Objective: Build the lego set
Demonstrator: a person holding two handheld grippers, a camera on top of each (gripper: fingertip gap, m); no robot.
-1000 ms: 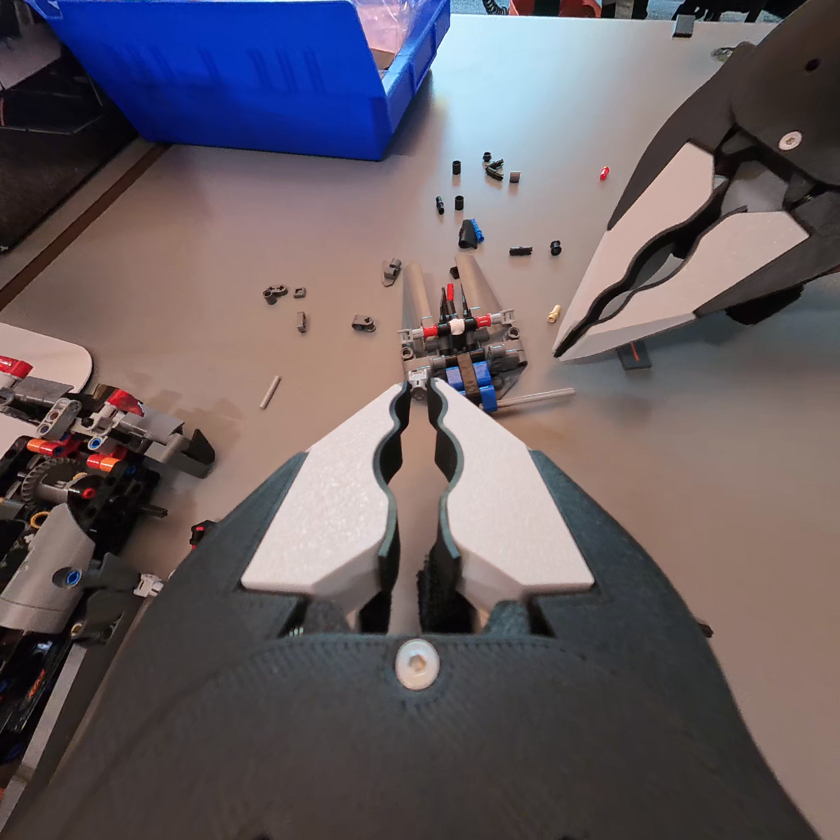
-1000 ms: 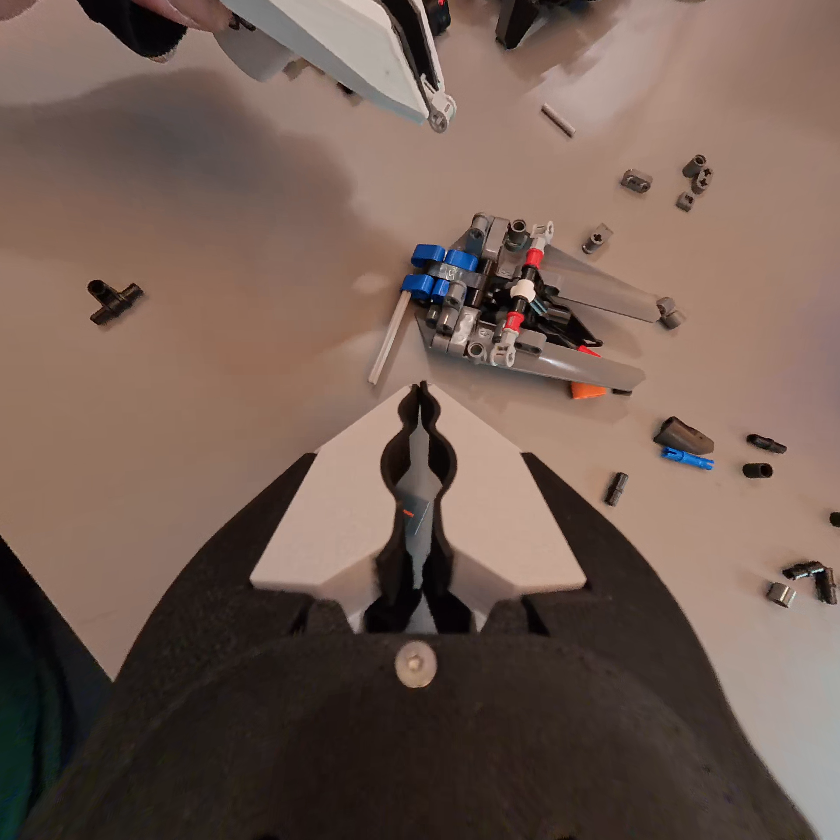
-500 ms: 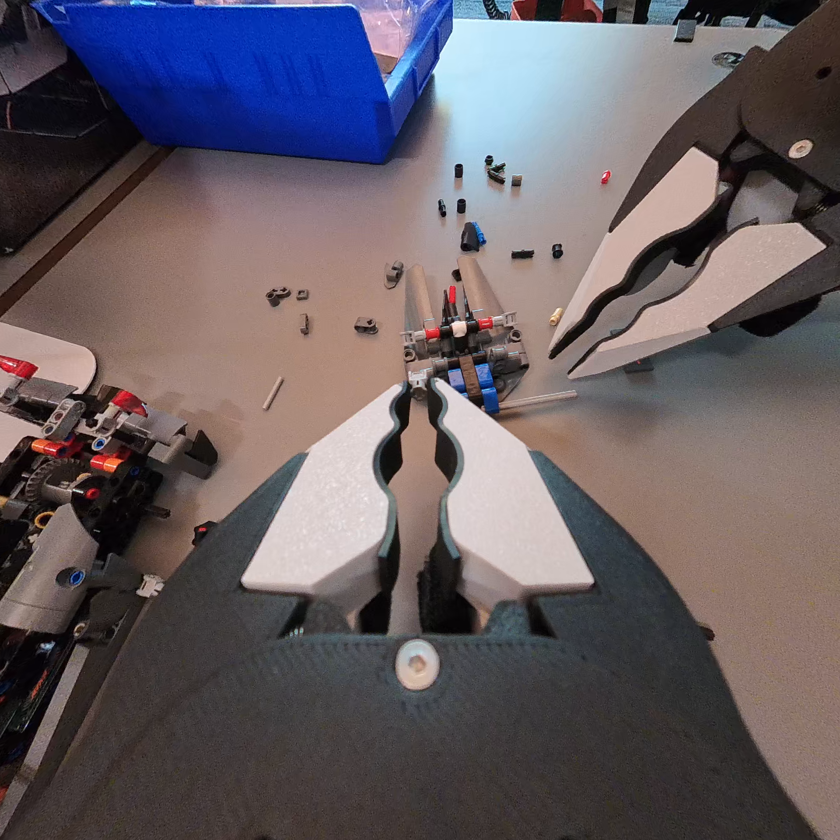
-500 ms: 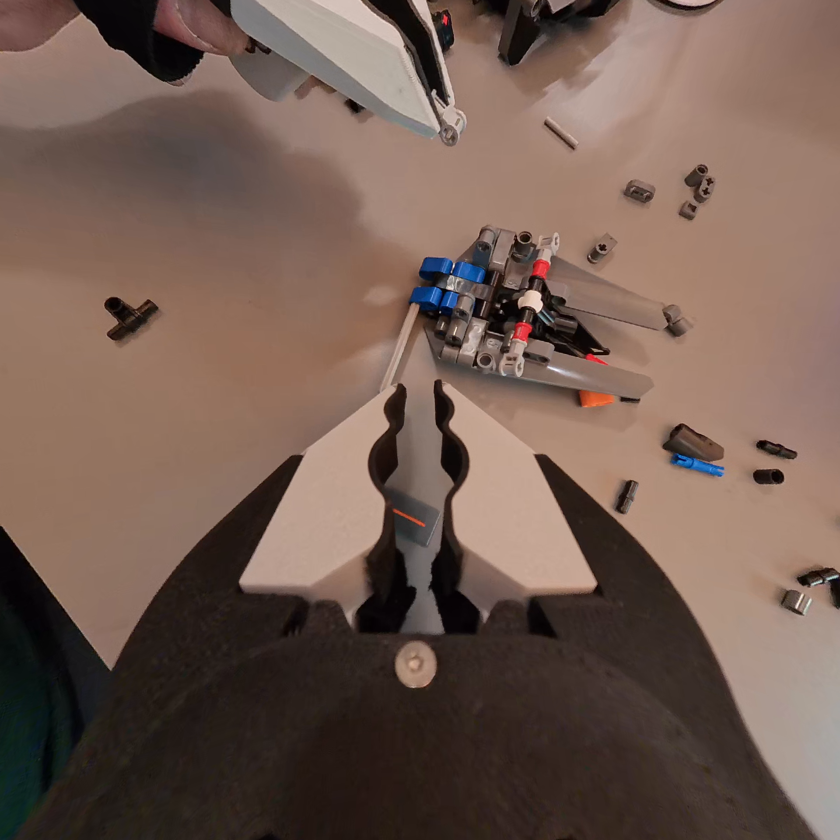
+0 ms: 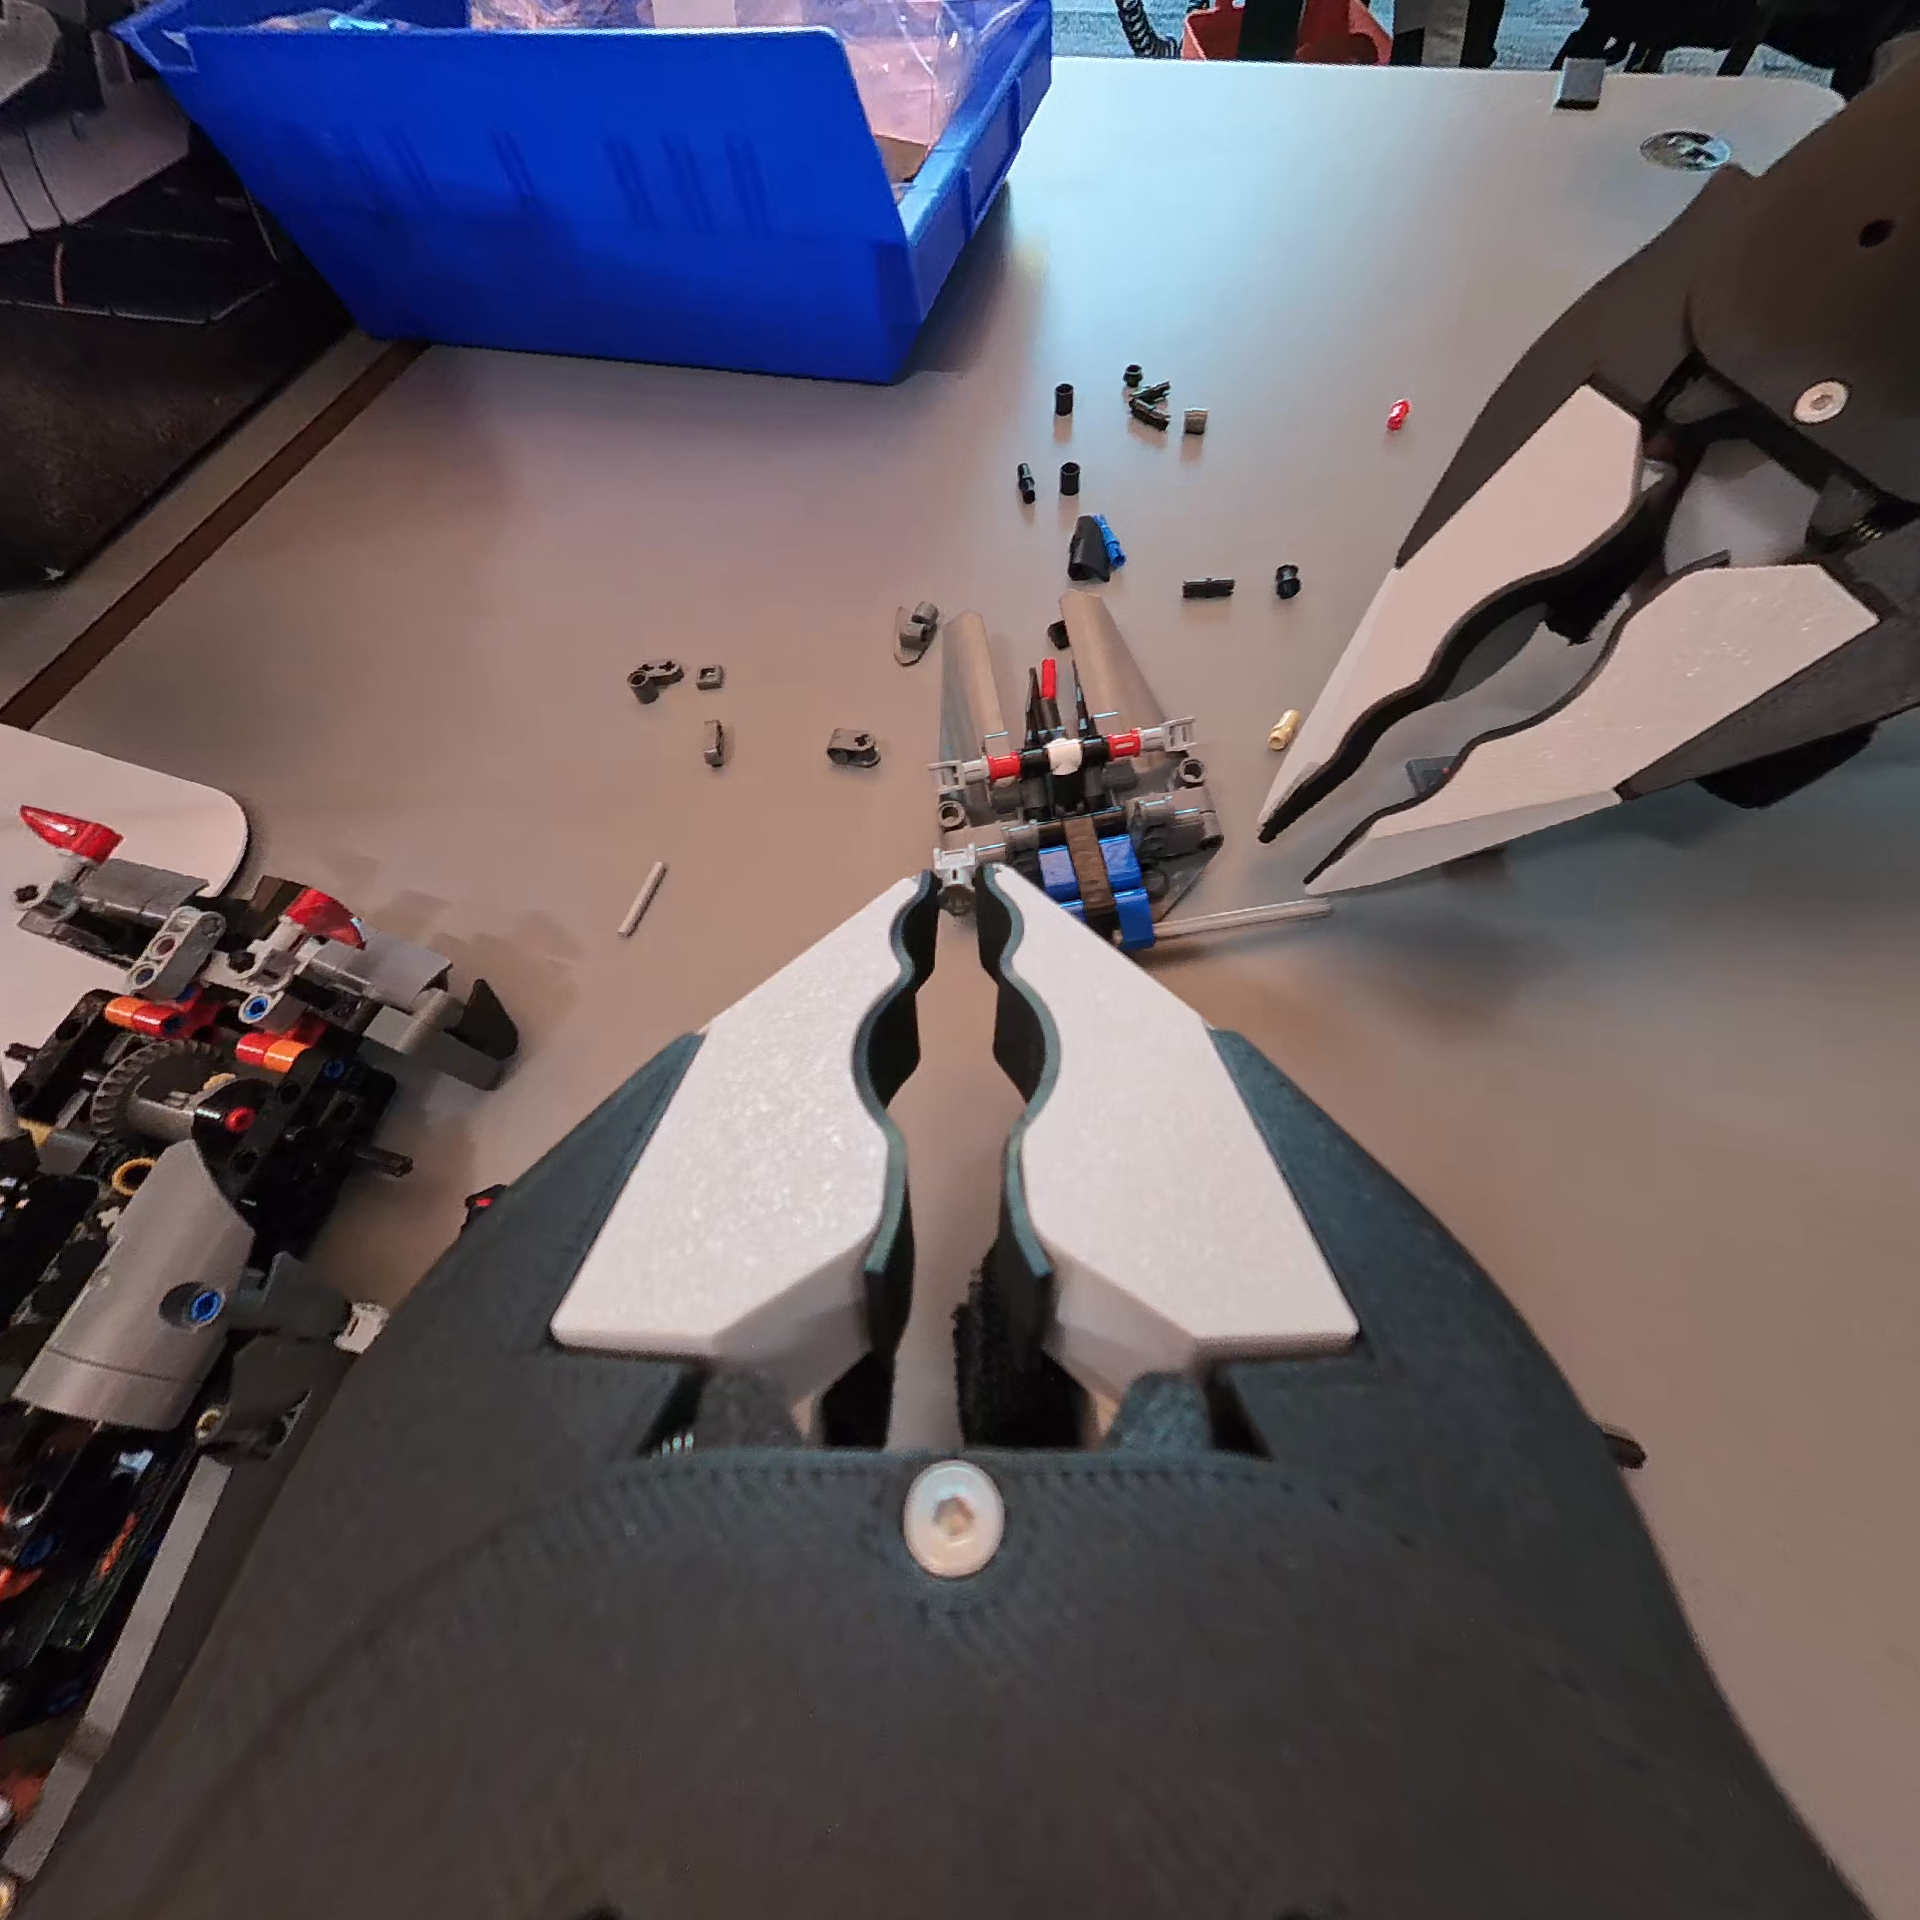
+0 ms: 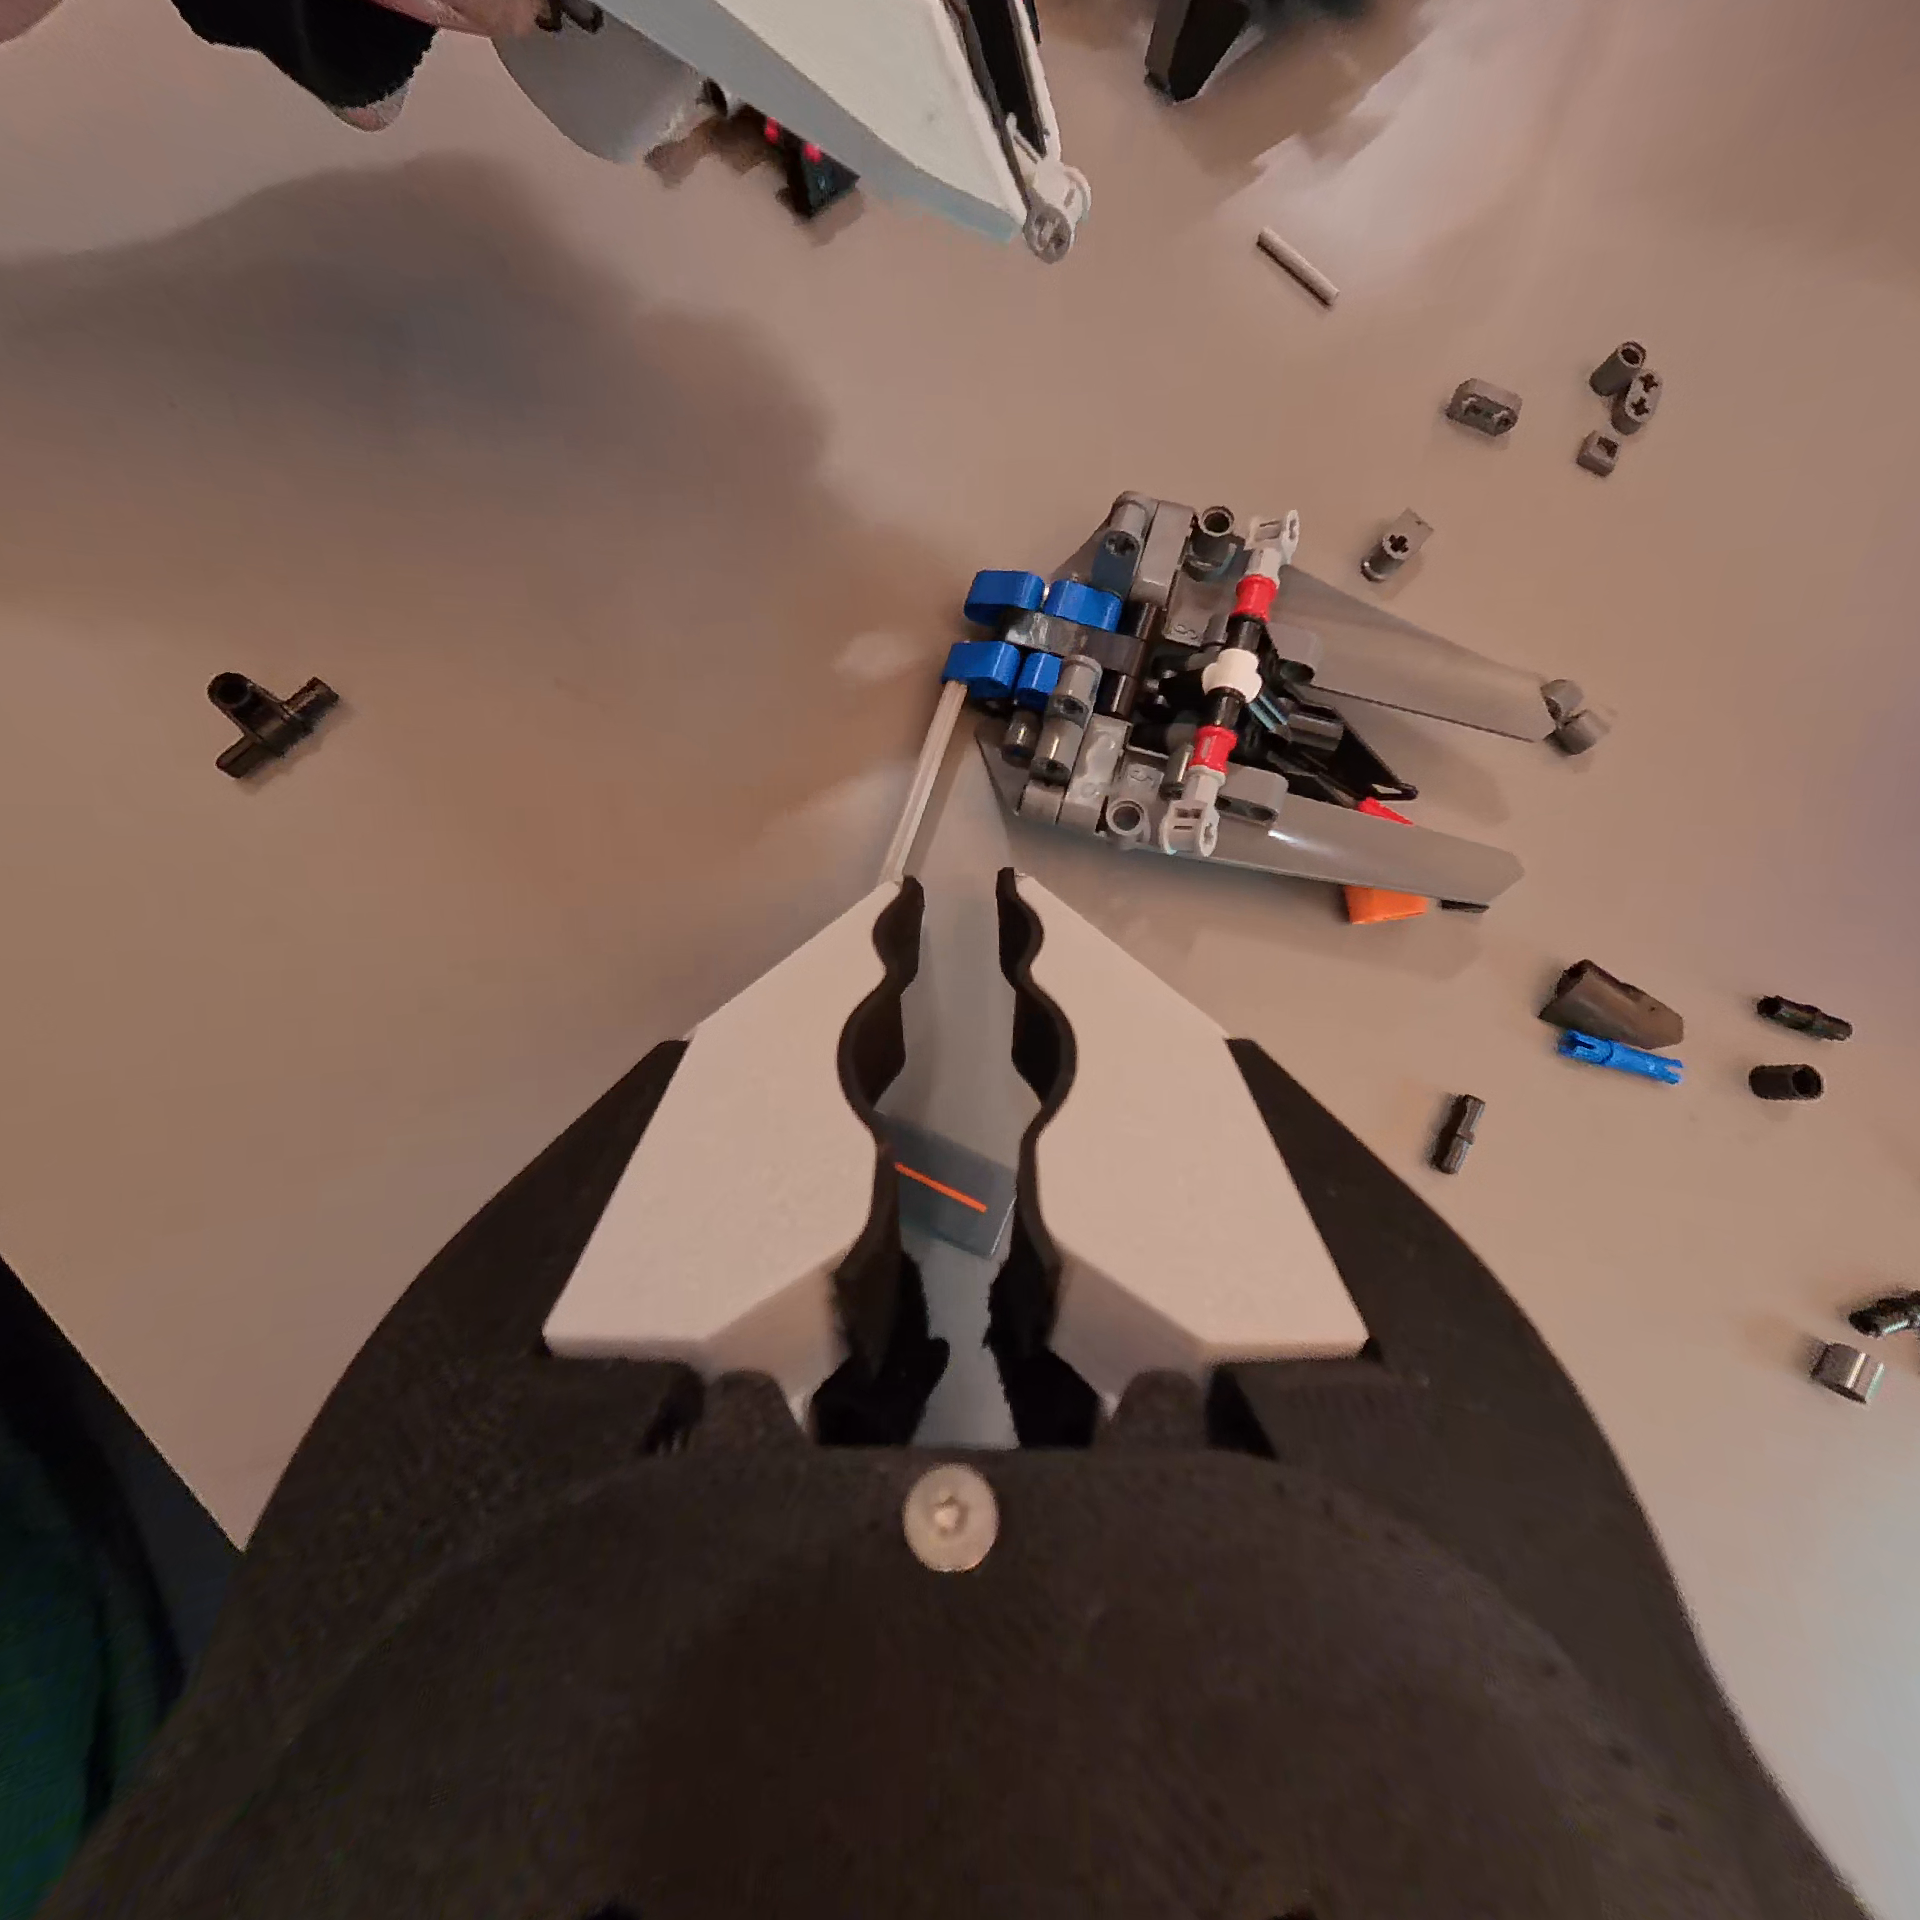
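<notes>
Fingertips of your left gripper (image 5: 958, 883) pinch a small light grey connector (image 5: 954, 864), held above the table (image 5: 1455, 1143) just short of the half-built model (image 5: 1075, 800). Your right gripper (image 6: 958, 883) is parted and holds nothing (a dark tile with an orange line (image 6: 951, 1195) lies below the gap); the model (image 6: 1195, 696) sits just beyond and right of its tips, with a pale rod (image 6: 925, 779) alongside.

A blue plastic bin (image 5: 582, 197) stands at the far left of the grey surface (image 5: 1558, 1091), with clear plastic wrapping (image 5: 914, 62) showing inside it. A white board (image 5: 156, 821) with a rounded corner lies at the left edge. A round metal fitting (image 5: 1683, 149) is set into the far right corner, and a small dark block (image 5: 1582, 83) sits at the far edge.
</notes>
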